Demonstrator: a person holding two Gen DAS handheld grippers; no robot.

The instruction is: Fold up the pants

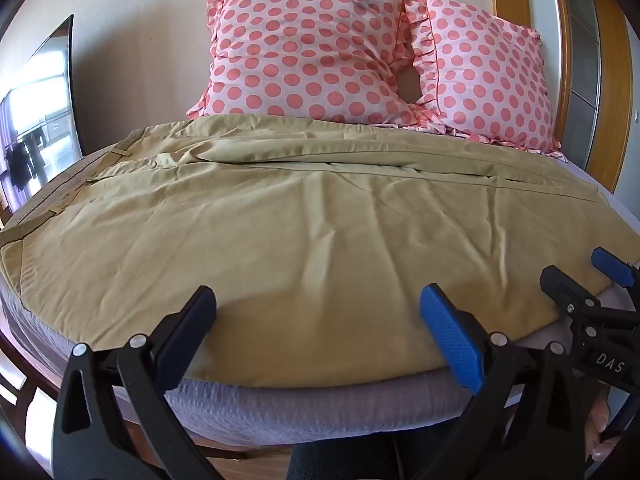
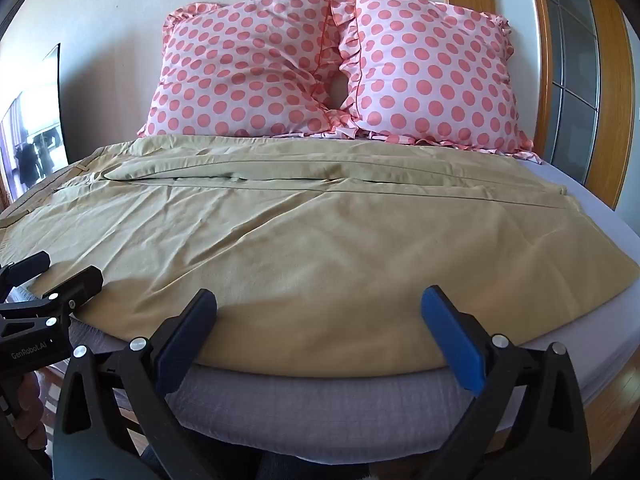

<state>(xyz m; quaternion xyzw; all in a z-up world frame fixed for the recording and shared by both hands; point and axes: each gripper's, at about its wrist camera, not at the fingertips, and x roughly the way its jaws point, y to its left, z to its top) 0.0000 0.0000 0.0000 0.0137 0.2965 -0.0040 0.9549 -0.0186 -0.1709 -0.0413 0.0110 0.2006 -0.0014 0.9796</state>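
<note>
Tan pants (image 1: 304,220) lie spread across the bed, waistband with belt loops at the left, legs running right; they also show in the right wrist view (image 2: 320,236). One leg lies folded over along the far side. My left gripper (image 1: 318,312) is open just above the pants' near edge, holding nothing. My right gripper (image 2: 320,312) is open over the same near edge, further right, also empty. The right gripper shows at the right of the left wrist view (image 1: 592,276), and the left gripper at the left of the right wrist view (image 2: 56,272).
Two pink polka-dot pillows (image 1: 312,52) (image 2: 432,72) lean on the wall at the head of the bed. A grey-lilac sheet (image 1: 320,404) covers the mattress edge below the pants. A wooden door frame (image 2: 608,92) stands at the right; a dark screen (image 1: 40,116) at the left.
</note>
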